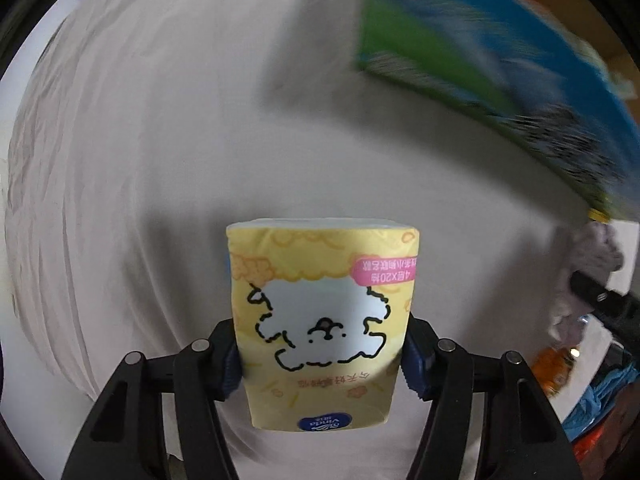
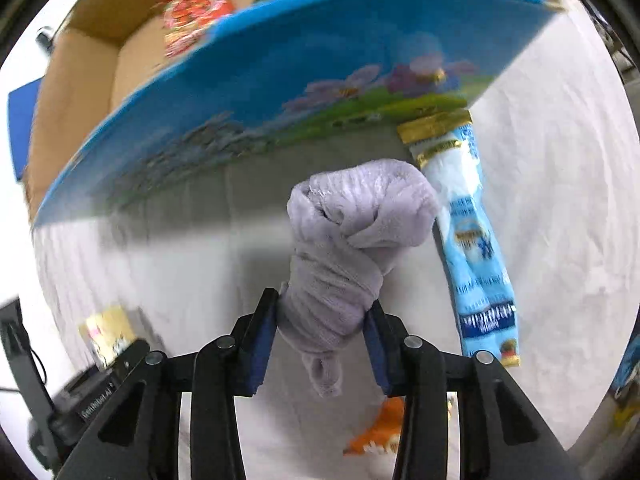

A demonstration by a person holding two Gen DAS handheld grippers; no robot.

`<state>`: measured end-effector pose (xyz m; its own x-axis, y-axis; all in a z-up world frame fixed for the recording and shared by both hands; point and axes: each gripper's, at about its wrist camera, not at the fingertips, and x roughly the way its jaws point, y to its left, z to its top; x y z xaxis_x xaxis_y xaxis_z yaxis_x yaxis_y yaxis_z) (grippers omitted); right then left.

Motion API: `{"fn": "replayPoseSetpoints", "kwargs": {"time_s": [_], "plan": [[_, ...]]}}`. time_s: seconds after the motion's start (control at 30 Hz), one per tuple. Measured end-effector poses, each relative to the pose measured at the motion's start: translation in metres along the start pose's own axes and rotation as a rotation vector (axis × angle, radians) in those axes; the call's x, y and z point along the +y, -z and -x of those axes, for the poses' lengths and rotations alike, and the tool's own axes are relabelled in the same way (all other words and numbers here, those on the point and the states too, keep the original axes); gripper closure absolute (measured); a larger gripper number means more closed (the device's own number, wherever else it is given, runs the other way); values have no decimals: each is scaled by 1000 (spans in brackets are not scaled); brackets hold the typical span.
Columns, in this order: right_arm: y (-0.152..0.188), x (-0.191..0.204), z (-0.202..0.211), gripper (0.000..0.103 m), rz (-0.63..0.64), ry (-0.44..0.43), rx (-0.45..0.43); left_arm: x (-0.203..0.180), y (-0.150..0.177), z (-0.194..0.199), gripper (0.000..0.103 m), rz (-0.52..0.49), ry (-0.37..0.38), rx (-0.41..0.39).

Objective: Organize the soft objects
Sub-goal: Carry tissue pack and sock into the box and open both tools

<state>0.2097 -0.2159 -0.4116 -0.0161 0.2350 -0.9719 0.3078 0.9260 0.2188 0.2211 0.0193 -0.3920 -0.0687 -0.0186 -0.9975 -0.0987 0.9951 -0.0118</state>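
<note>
A yellow tissue pack [image 1: 320, 320] with a white puppy drawing stands between the blue pads of my left gripper [image 1: 322, 360], which is shut on its lower sides over the white cloth. In the right wrist view my right gripper [image 2: 322, 340] is shut on a rolled lavender cloth bundle [image 2: 352, 220], pads pressing its narrow lower part. The same bundle [image 1: 596, 248] shows at the right edge of the left wrist view. The tissue pack [image 2: 106, 334] appears small at the lower left of the right wrist view.
A cardboard box with a blue and green printed flap [image 2: 280, 80] looms just beyond both grippers; a red floral packet [image 2: 196, 12] lies inside. A light blue packet [image 2: 476, 248] lies right of the bundle, an orange item [image 2: 380, 428] below it. A wrinkled white sheet [image 1: 140, 160] covers the surface.
</note>
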Motion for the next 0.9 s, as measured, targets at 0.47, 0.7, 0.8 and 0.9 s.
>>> {"fn": "replayPoseSetpoints", "kwargs": {"time_s": [0.47, 0.7, 0.8, 0.9], "plan": [[80, 9, 80, 61, 205, -65, -67, -77, 23, 103, 43, -174, 136, -159], [56, 2, 163, 61, 241, -133, -167, -103, 13, 167, 43, -242, 205, -226], [44, 16, 196, 61, 265, -153, -219, -107, -6, 192, 43, -257, 241, -243], [24, 26, 224, 61, 279, -158, -266, -107, -34, 208, 43, -271, 232, -267]]}}
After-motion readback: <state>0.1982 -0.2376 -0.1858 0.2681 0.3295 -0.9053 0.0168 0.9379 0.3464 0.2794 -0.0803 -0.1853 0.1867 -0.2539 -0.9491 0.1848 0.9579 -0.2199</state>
